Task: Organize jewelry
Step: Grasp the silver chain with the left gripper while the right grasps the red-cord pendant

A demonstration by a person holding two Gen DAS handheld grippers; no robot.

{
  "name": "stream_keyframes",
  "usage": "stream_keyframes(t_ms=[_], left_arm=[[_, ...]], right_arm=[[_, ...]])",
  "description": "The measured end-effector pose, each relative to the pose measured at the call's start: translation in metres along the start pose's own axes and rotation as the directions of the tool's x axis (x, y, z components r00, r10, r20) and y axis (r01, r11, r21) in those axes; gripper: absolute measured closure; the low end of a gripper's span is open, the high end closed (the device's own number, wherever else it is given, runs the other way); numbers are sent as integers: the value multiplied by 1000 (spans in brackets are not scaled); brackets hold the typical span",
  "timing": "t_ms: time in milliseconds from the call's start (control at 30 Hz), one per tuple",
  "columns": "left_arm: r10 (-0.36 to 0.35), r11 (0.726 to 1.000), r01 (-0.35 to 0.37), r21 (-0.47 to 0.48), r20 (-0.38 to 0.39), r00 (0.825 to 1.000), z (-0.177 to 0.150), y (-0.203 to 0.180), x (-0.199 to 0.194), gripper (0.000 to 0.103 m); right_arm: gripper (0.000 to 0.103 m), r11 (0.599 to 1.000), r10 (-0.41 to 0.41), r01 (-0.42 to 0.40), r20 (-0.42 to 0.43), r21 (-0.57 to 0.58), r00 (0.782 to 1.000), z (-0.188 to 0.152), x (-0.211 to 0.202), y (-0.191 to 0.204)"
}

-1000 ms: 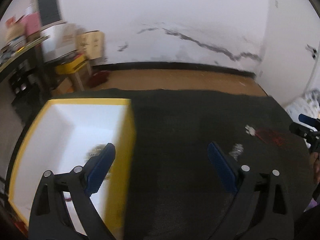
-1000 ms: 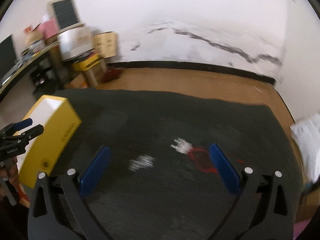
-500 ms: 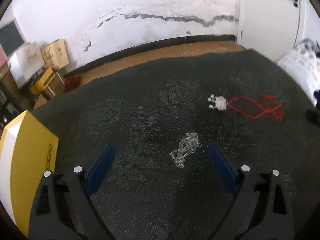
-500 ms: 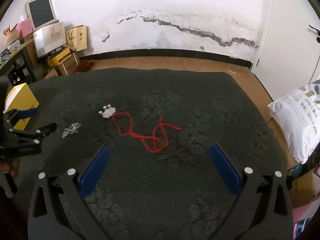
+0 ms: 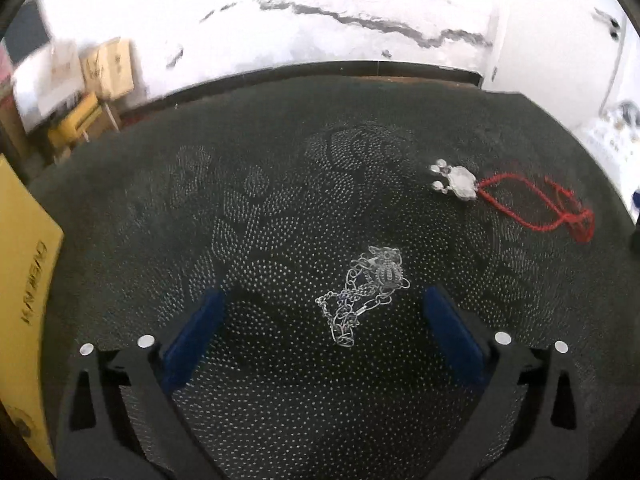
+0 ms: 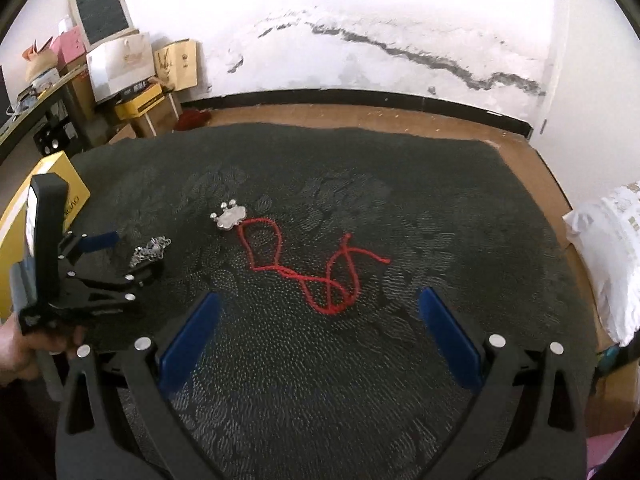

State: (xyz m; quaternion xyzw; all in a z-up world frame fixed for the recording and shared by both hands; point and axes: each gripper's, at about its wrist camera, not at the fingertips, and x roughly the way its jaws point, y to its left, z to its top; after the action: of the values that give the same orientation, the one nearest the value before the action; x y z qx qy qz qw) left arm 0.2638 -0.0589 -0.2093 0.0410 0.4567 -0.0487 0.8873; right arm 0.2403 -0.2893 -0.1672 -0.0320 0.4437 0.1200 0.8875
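Apparently early: left gripper (image 5: 320, 308) and right gripper (image 6: 316, 320) both gape empty, chain (image 5: 362, 292) between left's fingers, red cord (image 6: 316, 264) mid-mat, neither yet in far-left box (image 6: 60, 184).

Both wrist views look down, seemingly low, sharing the silver chain (image 5: 362, 292)

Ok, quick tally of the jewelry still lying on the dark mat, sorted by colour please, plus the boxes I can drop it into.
Silver jewelry: 1, the silver chain bunched between the open fingers of the left gripper.
Red jewelry: 1, the red cord necklace with its silver pendant, ahead of the open right gripper.
Yellow boxes: 1, the yellow box.
Total: 3.
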Motion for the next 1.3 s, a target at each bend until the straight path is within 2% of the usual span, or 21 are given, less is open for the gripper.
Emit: stream_keyframes(t_ms=[167, 233, 333, 400, 567, 733, 867, 1033, 1100, 1167, 1233, 1267, 1300], left_arm=[[3, 1000, -3, 4, -1, 1000, 1, 0, 0, 5], [1, 1000, -1, 2, -1, 1000, 1, -1, 1, 5], [3, 1000, -3, 3, 0, 1000, 1, -1, 1, 5], [6, 1000, -6, -3, -1, 1000, 2, -1, 1, 5], [13, 1000, -13, -14, -2, 1000, 2, -1, 1, 5], [16, 1000, -16, -16, -1, 1000, 5, -1, 3, 5], [17, 1000, -17, -18, 3, 1000, 3, -2, 2, 8], [-6, 999, 4, 36, 40, 999, 0, -15, -7, 38], [-9, 999, 8, 36, 42, 999, 0, -16, -7, 41], [-16, 999, 14, 41, 44, 999, 0, -17, -8, 47], [-22, 998, 19, 54, 49, 999, -1, -21, -9, 60], [-17, 998, 14, 60, 54, 998, -1, -23, -10, 66], [-20, 998, 17, 68, 57, 998, -2, -25, -11, 78]], right_arm=[[6, 993, -33, 24, -75, -116, 997, -3, 50, 11], [6, 996, 12, -16, -50, -86, 999, -2, 59, 7], [6, 994, 26, -27, -15, -108, 1000, 13, 63, 14], [6, 990, 68, -71, -27, -121, 997, 20, 72, 22], [5, 975, 90, -99, -54, -197, 994, 41, 94, 45], [6, 971, 106, -115, -57, -209, 993, 54, 103, 53], [22, 964, 129, -135, -42, -228, 991, 57, 102, 60], [41, 958, 145, -148, -31, -245, 989, 57, 97, 65], [48, 956, 151, -154, -30, -252, 988, 57, 96, 66], [59, 953, 159, -162, -31, -255, 987, 56, 95, 67], [69, 950, 166, -169, -34, -264, 986, 56, 94, 71], [70, 950, 162, -165, -33, -265, 986, 56, 94, 71], [70, 951, 162, -165, -33, -262, 986, 56, 94, 72]])
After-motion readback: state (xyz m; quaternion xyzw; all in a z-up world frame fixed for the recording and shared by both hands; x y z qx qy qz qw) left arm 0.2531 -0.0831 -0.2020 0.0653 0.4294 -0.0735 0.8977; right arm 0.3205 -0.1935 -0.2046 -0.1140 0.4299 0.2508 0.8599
